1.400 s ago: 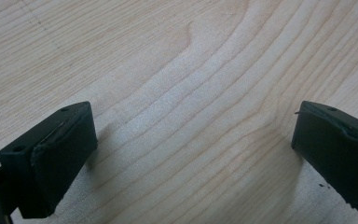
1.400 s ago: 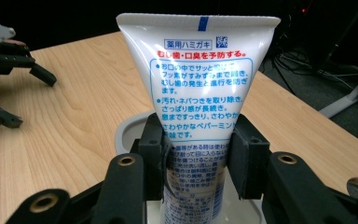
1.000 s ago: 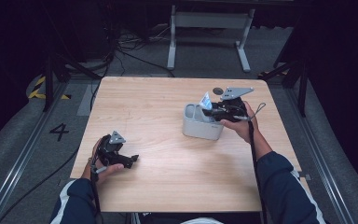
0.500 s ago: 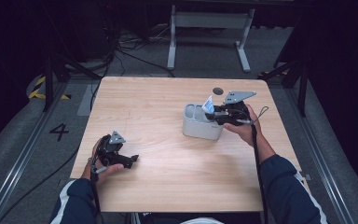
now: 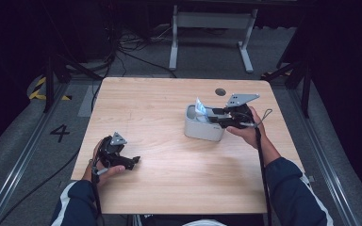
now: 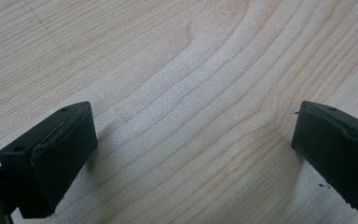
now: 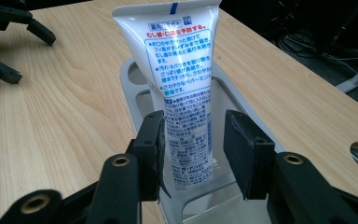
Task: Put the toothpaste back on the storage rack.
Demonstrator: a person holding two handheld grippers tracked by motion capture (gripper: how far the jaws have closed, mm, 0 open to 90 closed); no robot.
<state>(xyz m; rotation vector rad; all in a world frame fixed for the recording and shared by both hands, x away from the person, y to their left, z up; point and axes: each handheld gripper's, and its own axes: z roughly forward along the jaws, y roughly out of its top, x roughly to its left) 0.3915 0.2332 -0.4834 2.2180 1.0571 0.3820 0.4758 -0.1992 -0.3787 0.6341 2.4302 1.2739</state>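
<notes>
Two grippers: right gripper [image 7: 193, 149] jaws just been opening, straddling toothpaste tube [image 7: 182, 84] upright in grey holder [image 5: 202, 128], right pad off it; left gripper [image 6: 191, 154] wide open, empty, over table [image 5: 169, 103].

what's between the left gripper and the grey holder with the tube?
Nothing: bare light wooden tabletop runs from the left gripper to the grey plastic holder with the white toothpaste tube, in the high view.
</notes>
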